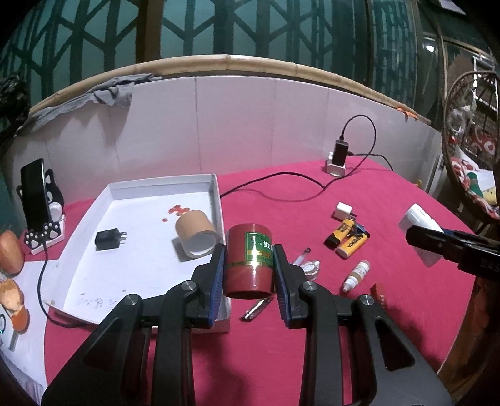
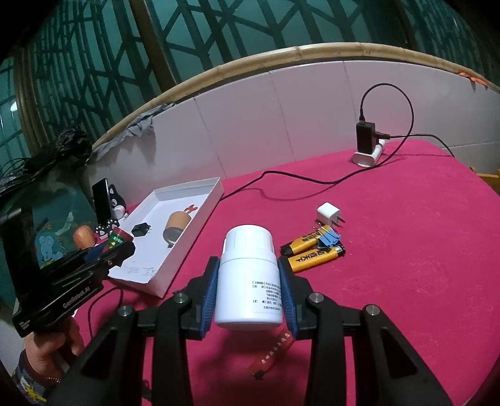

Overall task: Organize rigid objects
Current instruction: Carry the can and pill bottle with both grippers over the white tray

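The desk (image 1: 390, 312) was covered with a magenta cloth and bordered at the rear by a white panel wall (image 1: 234, 125) topped with a bamboo rail (image 1: 231, 61). Behind the rail stood a teal lattice screen (image 1: 187, 28).

A shallow white tray (image 1: 215, 193) lay on the left part of the desk. It contained a black plug adapter (image 1: 109, 239), a roll of brown tape (image 1: 195, 232) lying on its side, and some red marks. A phone on a cat-shaped stand (image 1: 37, 200) stood left of the tray. At the rear right, a black charger in a white holder (image 1: 339, 156) was connected to a black cable (image 1: 275, 187).

Loose on the cloth right of the tray lay a white plug adapter (image 1: 343, 210), two yellow lighters (image 1: 347, 239), a small dropper bottle (image 1: 356, 274) and a pen (image 1: 257, 309).

The left hand-held gripper (image 1: 249, 271) pointed forward and downward; its blue pads pinched a red can (image 1: 248, 260) with a green label, held off the cloth just beside the tray's right wall.

The right hand-held gripper (image 2: 248, 287) had a similar downward tilt; its pads pinched a white pill bottle (image 2: 248, 278), cap forward, held above the cloth right of the tray and near the lighters. A person's hand (image 2: 53, 346) gripped the left unit's handle.
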Motion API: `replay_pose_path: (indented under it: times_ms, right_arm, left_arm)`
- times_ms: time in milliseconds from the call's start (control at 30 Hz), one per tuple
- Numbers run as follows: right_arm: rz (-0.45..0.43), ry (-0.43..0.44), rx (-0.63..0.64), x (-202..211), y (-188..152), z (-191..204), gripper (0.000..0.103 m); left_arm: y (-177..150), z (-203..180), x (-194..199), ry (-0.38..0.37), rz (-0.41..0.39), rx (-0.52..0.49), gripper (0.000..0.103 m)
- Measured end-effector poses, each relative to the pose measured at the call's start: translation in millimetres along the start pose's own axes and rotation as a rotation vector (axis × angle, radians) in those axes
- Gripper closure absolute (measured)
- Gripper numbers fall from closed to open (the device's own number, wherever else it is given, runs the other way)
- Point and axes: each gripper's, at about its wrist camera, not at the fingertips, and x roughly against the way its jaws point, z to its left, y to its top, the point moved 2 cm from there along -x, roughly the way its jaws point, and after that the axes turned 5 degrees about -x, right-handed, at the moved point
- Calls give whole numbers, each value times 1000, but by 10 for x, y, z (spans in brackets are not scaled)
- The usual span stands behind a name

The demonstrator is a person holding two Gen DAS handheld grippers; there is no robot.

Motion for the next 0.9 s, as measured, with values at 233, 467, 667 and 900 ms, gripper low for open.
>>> replay_pose_path:
  times_ms: [233,467,667,900]
  right_arm:
    - [8,11,15,-29,24,110,67]
    - [6,26,64,-56,82,303,67]
    - [16,40,96,-131,104,449,67]
    - [24,53,136,-207,165,638,67]
  left_arm:
    - [-9,147,34,13,-7,35,74]
    - [-31,291,47,27,-8,67,74]
    - [-49,409,69,34,-15,91,74]
    - [-76,554,92,45,-20,119,74]
